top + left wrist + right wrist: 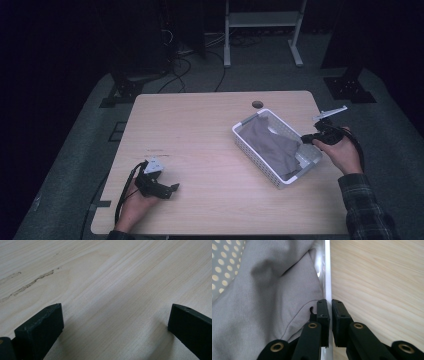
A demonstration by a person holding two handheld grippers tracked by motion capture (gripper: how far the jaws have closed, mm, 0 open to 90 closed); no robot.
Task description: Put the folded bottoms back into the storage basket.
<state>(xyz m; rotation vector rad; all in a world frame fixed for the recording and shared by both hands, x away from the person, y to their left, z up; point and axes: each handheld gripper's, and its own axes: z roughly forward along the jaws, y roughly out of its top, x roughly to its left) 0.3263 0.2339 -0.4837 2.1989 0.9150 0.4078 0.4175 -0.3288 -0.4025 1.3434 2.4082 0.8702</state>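
Observation:
A white perforated basket (248,146) stands on the right half of the wooden table (200,125), with a grey cloth (270,145) lying crumpled inside it. My right gripper (306,137) is at the basket's right-hand wall. In the right gripper view its jaws (330,307) straddle the thin white wall (327,277) and are shut on it, one pad inside against the grey cloth (262,302), the other outside over the wood. My left gripper (172,188) rests on the table near the front left, held by a hand; its jaws (115,322) stand wide open over bare wood.
A round cable hole (257,104) sits in the table just behind the basket. Dark floor, cables and a white stand frame (262,30) lie beyond the far edge. A scuffed streak (30,285) marks the wood ahead of the left gripper.

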